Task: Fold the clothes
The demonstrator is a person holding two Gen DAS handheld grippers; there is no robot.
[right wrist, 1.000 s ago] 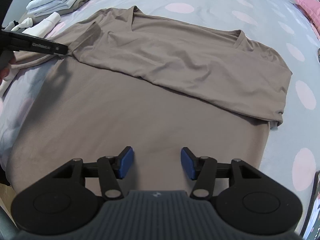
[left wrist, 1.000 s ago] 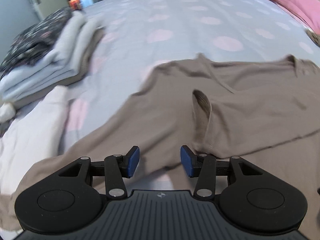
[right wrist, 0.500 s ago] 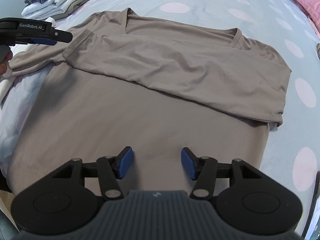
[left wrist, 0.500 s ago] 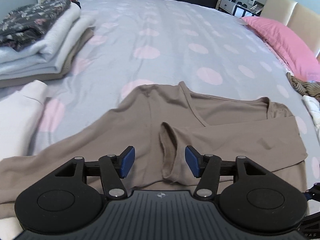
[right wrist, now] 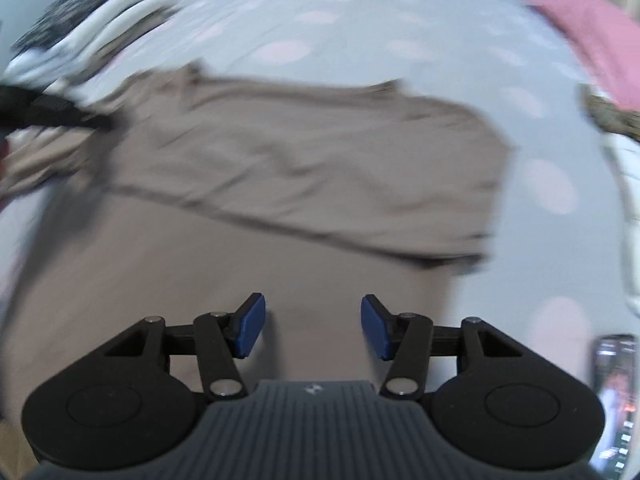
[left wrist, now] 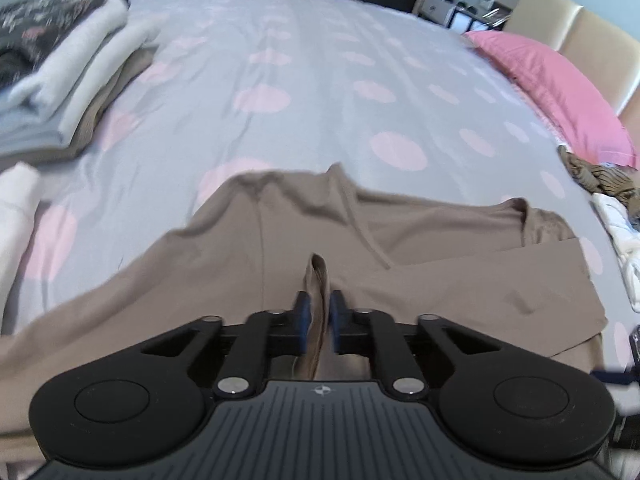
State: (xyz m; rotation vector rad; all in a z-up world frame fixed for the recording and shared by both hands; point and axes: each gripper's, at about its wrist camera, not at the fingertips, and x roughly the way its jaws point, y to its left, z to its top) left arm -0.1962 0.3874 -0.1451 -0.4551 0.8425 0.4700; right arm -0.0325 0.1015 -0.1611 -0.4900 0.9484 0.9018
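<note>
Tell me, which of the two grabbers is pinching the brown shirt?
The left gripper: its blue pads have just closed on a raised fold of the brown shirt. The right gripper is open, holding nothing.

A bed [left wrist: 320, 80] with a grey, pink-dotted cover fills the frame. On it lie a brown shirt [left wrist: 240, 248] at lower centre, folded clothes [left wrist: 68, 92] at upper left, and a pink pillow [left wrist: 560, 92] at upper right.

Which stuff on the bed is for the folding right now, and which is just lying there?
For the job:
brown shirt
left gripper, shut on its sleeve
right gripper, open

Just lying there:
folded pile
pink pillow
crumpled clothes
phone
</note>
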